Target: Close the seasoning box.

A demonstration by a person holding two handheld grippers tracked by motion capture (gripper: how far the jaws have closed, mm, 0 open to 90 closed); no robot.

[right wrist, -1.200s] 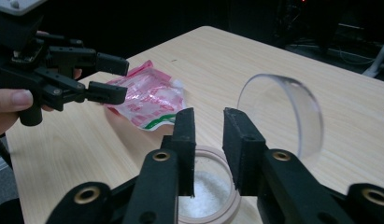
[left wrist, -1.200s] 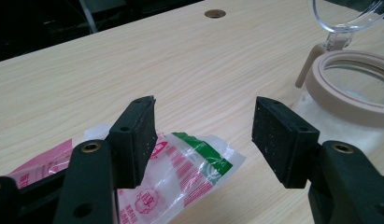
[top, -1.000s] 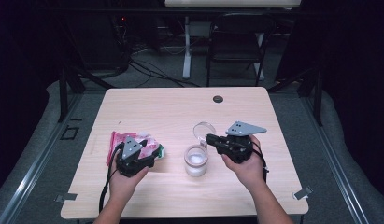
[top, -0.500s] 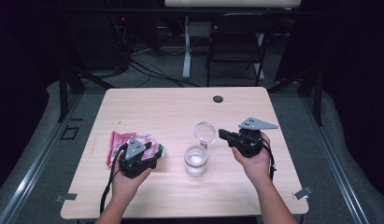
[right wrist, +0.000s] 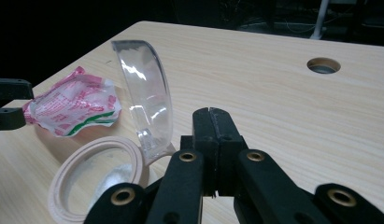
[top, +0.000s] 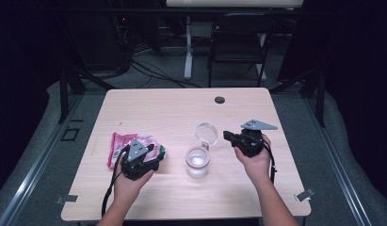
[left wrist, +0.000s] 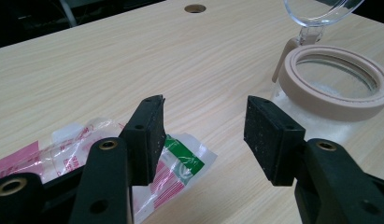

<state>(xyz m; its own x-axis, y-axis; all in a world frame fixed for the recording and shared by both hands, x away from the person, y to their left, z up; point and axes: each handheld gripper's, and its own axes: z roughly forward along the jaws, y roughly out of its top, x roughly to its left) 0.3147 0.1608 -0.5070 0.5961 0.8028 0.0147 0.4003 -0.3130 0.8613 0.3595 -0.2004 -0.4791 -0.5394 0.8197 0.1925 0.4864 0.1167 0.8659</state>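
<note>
High view: jar (top: 197, 162) mid-table, lid (top: 206, 133) flipped up, between the 2 grippers.
Left gripper (left wrist: 203, 128) jaws apart over the packet (left wrist: 173, 163), nothing gripped. Right gripper (right wrist: 212, 122) jaws pressed together, empty, just beside the jar's hinge.

From my screen I saw a light wooden table (top: 149, 106) with a small round hole (top: 220, 100) near its far edge. Behind the table a dark chair (top: 238, 49) stood on the grey floor (top: 158, 77), and black cables (top: 149, 70) lay across that floor beside a white post (top: 188, 52).
</note>
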